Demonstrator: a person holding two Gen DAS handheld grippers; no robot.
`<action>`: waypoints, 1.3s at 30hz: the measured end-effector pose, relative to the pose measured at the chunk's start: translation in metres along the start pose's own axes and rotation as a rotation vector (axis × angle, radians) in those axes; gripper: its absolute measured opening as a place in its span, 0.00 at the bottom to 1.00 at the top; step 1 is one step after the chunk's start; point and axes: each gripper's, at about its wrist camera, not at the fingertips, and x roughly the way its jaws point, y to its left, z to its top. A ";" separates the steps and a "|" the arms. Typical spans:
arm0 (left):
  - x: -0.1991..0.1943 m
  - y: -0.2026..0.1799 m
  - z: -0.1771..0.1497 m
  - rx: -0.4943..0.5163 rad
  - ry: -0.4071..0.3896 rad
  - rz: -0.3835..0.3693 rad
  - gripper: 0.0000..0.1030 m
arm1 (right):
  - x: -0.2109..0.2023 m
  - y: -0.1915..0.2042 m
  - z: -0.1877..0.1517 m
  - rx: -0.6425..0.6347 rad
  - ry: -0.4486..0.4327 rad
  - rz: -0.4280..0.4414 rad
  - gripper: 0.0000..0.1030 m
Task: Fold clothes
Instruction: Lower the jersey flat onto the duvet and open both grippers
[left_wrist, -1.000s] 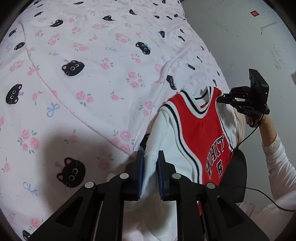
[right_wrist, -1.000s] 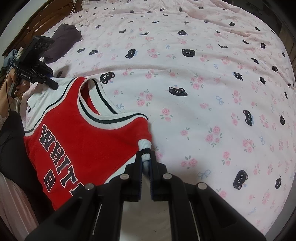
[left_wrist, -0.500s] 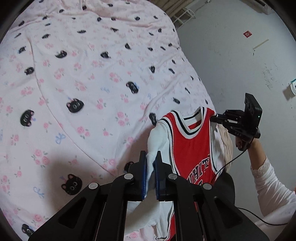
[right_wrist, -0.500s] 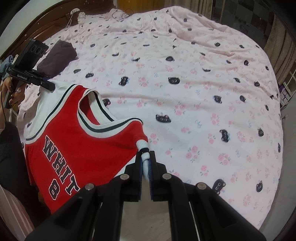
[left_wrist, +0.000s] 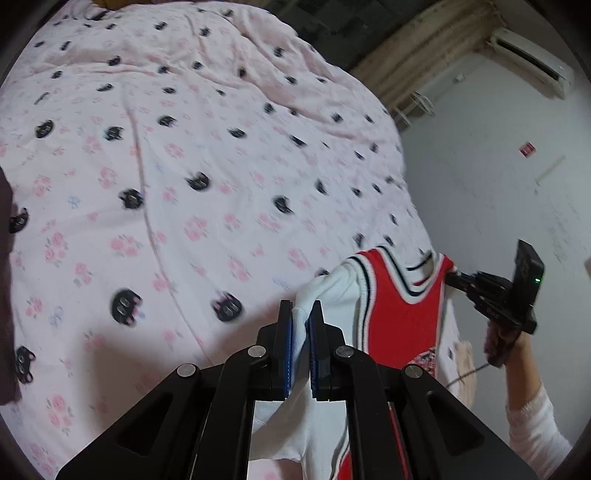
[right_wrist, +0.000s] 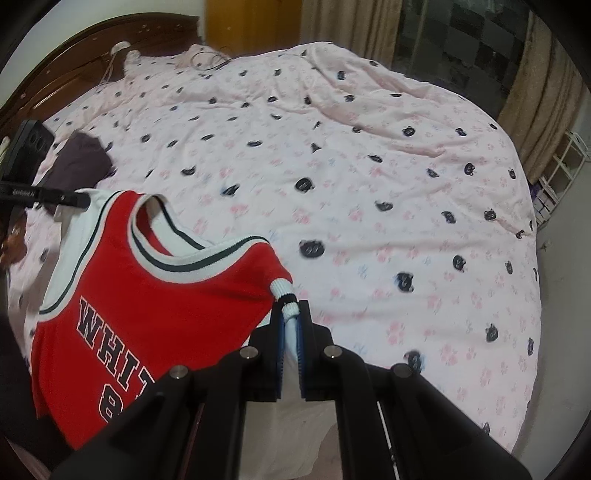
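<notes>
A red and white jersey (right_wrist: 147, 295) with "WHITE 8" lettering hangs in the air above the bed, stretched between my two grippers. My left gripper (left_wrist: 300, 314) is shut on its white sleeve (left_wrist: 328, 291). My right gripper (right_wrist: 289, 314) is shut on the other shoulder's striped cuff (right_wrist: 286, 295). In the left wrist view the jersey (left_wrist: 399, 314) hangs to the right, and the right gripper (left_wrist: 458, 278) shows pinching its far shoulder. In the right wrist view the left gripper (right_wrist: 83, 199) shows at the far left, holding the white shoulder.
The bed is covered by a pink sheet (right_wrist: 369, 166) with black cat faces and roses. A dark purple garment (right_wrist: 83, 158) lies near the wooden headboard (right_wrist: 74, 66). Curtains (right_wrist: 535, 110) and a white rack (right_wrist: 557, 173) stand beyond the bed. A white wall (left_wrist: 498, 184) is on the right.
Both grippers have risen with the jersey, lifting it higher off the bed; more of the bed and room shows. Both grips have held.
</notes>
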 end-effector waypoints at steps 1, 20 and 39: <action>0.003 0.003 0.002 -0.009 -0.015 0.030 0.06 | 0.006 -0.001 0.006 0.009 0.005 -0.006 0.06; -0.005 0.064 -0.001 -0.118 -0.099 0.393 0.12 | 0.100 -0.057 -0.013 0.304 0.078 -0.203 0.62; -0.058 -0.003 -0.126 -0.025 0.038 0.217 0.43 | -0.058 0.006 -0.184 0.373 -0.001 0.054 0.62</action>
